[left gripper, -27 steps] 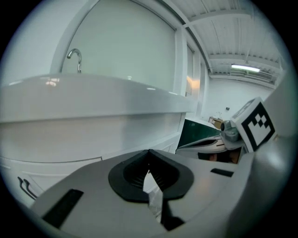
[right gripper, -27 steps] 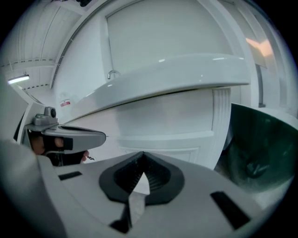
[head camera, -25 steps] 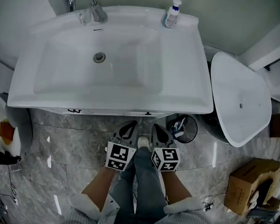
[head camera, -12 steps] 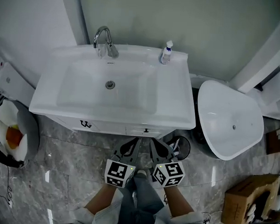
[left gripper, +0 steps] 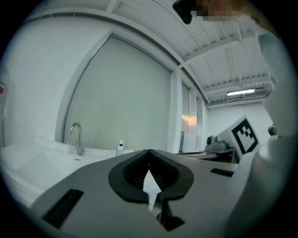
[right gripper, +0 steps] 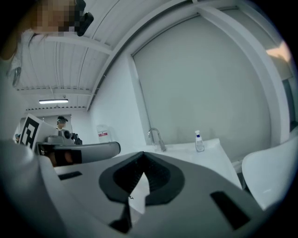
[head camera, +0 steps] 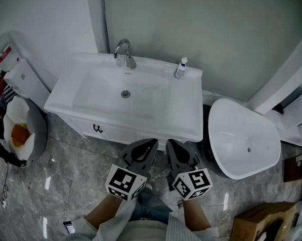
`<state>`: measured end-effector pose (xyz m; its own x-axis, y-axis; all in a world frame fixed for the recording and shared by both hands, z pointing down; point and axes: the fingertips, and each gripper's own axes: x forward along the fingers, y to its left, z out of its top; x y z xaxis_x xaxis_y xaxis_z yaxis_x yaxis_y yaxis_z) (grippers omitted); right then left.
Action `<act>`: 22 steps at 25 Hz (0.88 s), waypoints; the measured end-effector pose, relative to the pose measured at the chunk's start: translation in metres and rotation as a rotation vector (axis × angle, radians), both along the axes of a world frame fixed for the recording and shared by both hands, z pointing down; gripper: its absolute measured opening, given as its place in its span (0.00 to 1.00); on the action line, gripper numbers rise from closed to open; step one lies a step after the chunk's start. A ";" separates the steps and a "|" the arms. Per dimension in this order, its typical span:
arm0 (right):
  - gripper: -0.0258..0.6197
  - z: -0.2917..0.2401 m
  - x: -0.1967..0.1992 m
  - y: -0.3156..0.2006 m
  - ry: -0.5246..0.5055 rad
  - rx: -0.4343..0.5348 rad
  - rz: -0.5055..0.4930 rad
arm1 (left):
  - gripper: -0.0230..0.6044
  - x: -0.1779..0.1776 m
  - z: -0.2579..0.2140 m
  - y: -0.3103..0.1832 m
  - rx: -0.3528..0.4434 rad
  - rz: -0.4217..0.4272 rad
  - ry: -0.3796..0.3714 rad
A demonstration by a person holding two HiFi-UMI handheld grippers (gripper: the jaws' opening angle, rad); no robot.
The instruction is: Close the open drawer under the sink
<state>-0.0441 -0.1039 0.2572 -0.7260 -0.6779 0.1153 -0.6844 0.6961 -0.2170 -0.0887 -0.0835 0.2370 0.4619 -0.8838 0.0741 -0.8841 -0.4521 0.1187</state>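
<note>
The white sink cabinet (head camera: 122,134) stands against the wall, and its drawer front with a small dark handle (head camera: 97,128) shows just below the basin rim (head camera: 126,122). I cannot tell from above whether the drawer stands out. My left gripper (head camera: 154,141) (left gripper: 149,151) and right gripper (head camera: 168,141) (right gripper: 142,153) hang side by side in front of the cabinet, apart from it. Both are shut with nothing between the jaws. Both gripper views look over the basin at the faucet (left gripper: 76,137) (right gripper: 156,138) and the wall.
A soap bottle (head camera: 181,68) stands on the basin's back right corner beside the faucet (head camera: 124,51). A white oval toilet lid (head camera: 244,140) sits close on the right, with a cardboard box (head camera: 256,230) further right. A grey bag with an orange thing (head camera: 19,132) lies at the left.
The sink has drawn away and shrunk in the head view as the person backed off. Both grippers have come away from under the basin's front edge, still shut.
</note>
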 end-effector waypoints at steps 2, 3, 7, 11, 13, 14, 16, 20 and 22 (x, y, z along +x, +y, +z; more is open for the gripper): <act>0.05 -0.016 0.002 0.006 -0.001 0.025 -0.019 | 0.06 0.004 -0.015 0.006 0.018 0.002 0.011; 0.06 -0.023 0.003 0.010 0.000 0.036 -0.028 | 0.06 0.006 -0.022 0.009 0.027 0.004 0.016; 0.05 -0.042 0.005 0.024 0.007 0.075 -0.054 | 0.06 0.016 -0.035 0.016 0.052 0.020 0.004; 0.05 -0.047 0.010 0.031 -0.003 0.085 -0.061 | 0.06 0.025 -0.038 0.017 0.062 0.040 -0.004; 0.05 -0.045 0.012 0.032 -0.007 0.077 -0.058 | 0.06 0.030 -0.037 0.018 0.056 0.052 -0.013; 0.05 -0.044 0.013 0.031 -0.006 0.075 -0.057 | 0.06 0.032 -0.036 0.018 0.058 0.057 -0.020; 0.05 -0.044 0.014 0.029 -0.003 0.072 -0.057 | 0.06 0.033 -0.034 0.017 0.059 0.060 -0.028; 0.05 -0.042 0.014 0.024 -0.002 0.062 -0.060 | 0.06 0.033 -0.030 0.013 0.054 0.058 -0.035; 0.05 -0.040 0.012 0.022 -0.001 0.058 -0.062 | 0.06 0.033 -0.029 0.010 0.052 0.058 -0.036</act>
